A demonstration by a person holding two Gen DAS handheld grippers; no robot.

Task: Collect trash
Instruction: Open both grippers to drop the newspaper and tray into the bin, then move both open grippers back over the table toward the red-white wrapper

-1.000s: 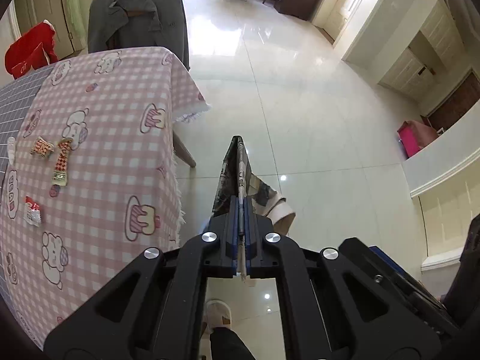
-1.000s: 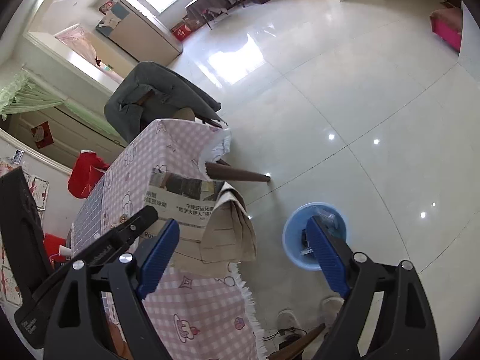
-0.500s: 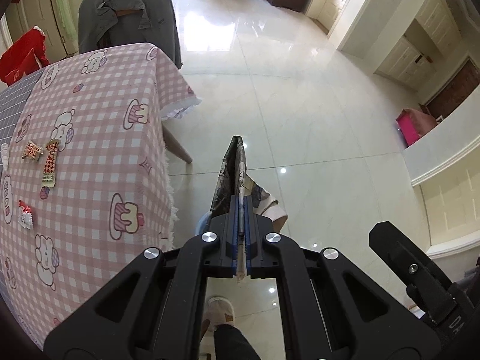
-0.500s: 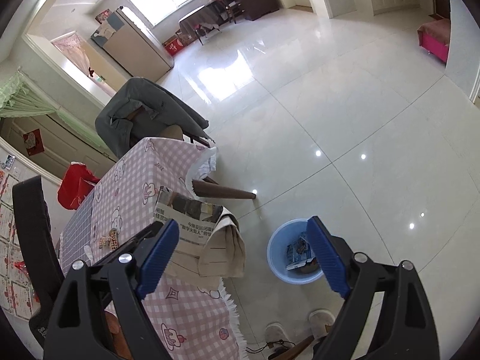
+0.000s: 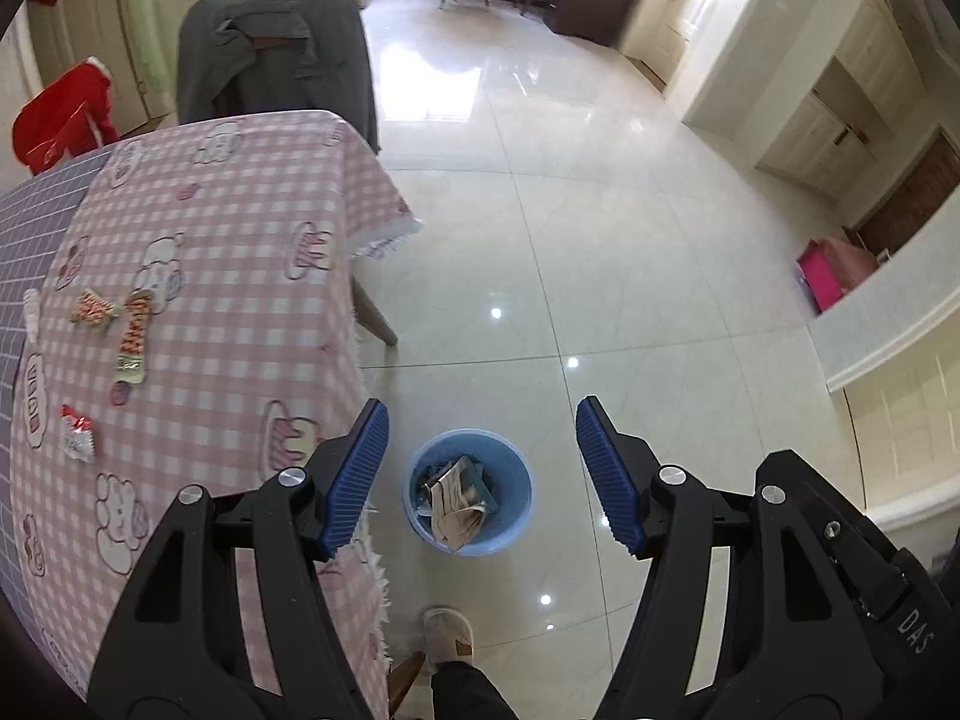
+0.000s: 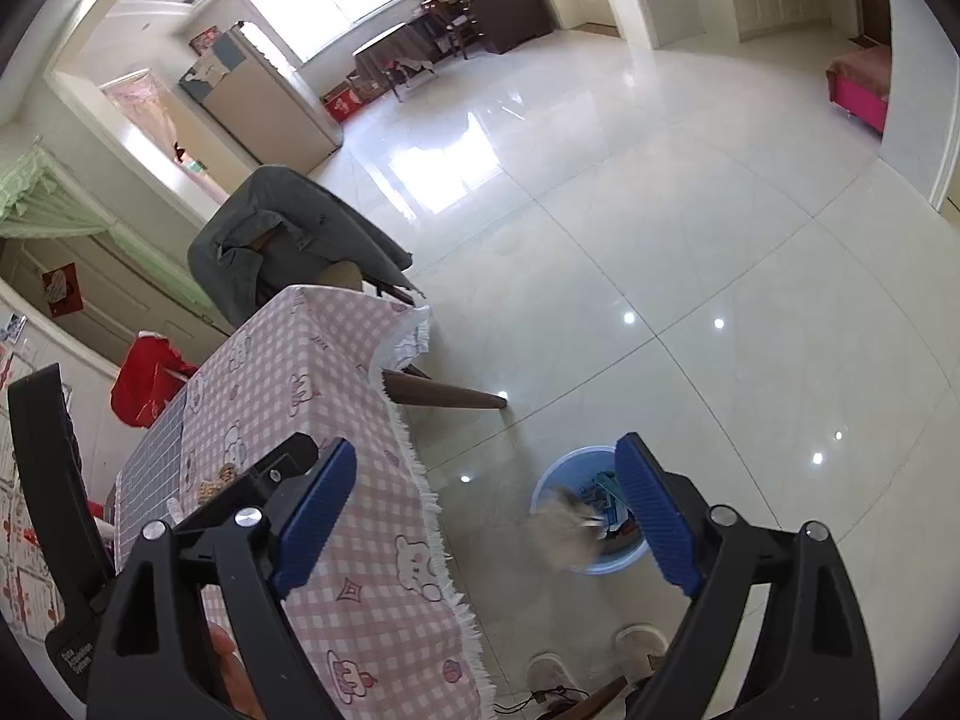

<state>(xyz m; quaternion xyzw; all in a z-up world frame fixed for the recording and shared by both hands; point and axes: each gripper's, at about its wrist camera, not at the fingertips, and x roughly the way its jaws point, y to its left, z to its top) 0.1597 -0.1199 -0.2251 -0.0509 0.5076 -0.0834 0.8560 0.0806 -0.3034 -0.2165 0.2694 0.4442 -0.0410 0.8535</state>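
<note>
My left gripper (image 5: 480,474) is open and empty, held high above a blue trash bin (image 5: 516,516) on the floor. A folded newspaper (image 5: 456,498) lies in the bin with other trash. In the right wrist view the newspaper (image 6: 567,531) is a blur at the rim of the bin (image 6: 561,468). My right gripper (image 6: 486,516) is open and empty beside the table edge. Several snack wrappers (image 5: 135,336) lie on the pink checked tablecloth (image 5: 228,300).
A chair draped with a grey jacket (image 5: 276,48) stands at the table's far end. A table leg (image 6: 444,397) sticks out near the bin. A person's slippers (image 6: 642,642) are on the glossy tiled floor. A pink box (image 5: 831,270) sits at the right wall.
My left gripper opened and let go of the folded newspaper, which dropped into the blue bin. The right gripper stayed open.
</note>
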